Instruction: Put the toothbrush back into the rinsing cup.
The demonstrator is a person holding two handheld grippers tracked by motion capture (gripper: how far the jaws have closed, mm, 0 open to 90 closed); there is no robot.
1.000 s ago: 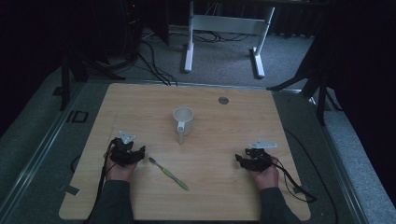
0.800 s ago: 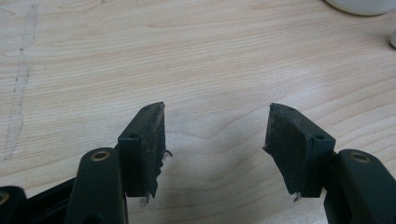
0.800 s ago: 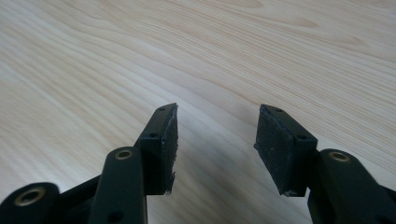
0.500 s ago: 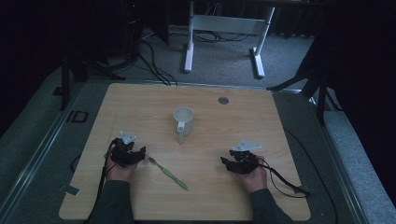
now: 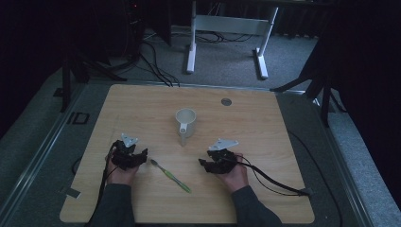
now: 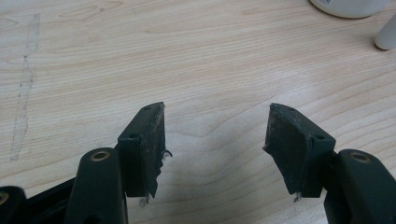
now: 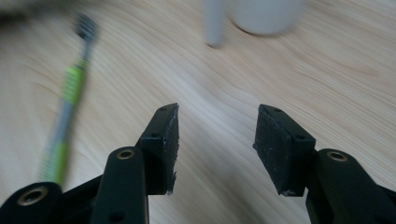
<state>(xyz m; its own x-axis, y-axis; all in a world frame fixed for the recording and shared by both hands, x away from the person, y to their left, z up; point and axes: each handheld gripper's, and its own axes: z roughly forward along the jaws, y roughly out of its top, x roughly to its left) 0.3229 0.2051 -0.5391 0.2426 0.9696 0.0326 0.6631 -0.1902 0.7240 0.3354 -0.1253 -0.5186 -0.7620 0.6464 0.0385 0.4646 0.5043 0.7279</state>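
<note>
A white mug [image 5: 185,121] stands near the middle of the wooden table [image 5: 265,123], its handle toward me. A green toothbrush [image 5: 171,175] lies flat between my two hands, bristle end up-left. My left gripper [image 5: 140,154] rests on the table left of the brush, open, nothing between its pads [image 6: 152,142]. My right gripper [image 5: 202,164] sits right of the brush, open and empty, pointing left. In the right gripper view the toothbrush [image 7: 70,105] lies left of the jaws and the mug [image 7: 266,16] is ahead.
A small round metal grommet [image 5: 226,101] sits near the table's far edge. A cable [image 5: 279,182] trails from the right gripper across the table to the right. Beyond the table stand the white legs [image 5: 191,42] of a desk on the carpet.
My right gripper has slid left across the table toward the toothbrush and turned to point left. The left gripper, mug and toothbrush have stayed put.
</note>
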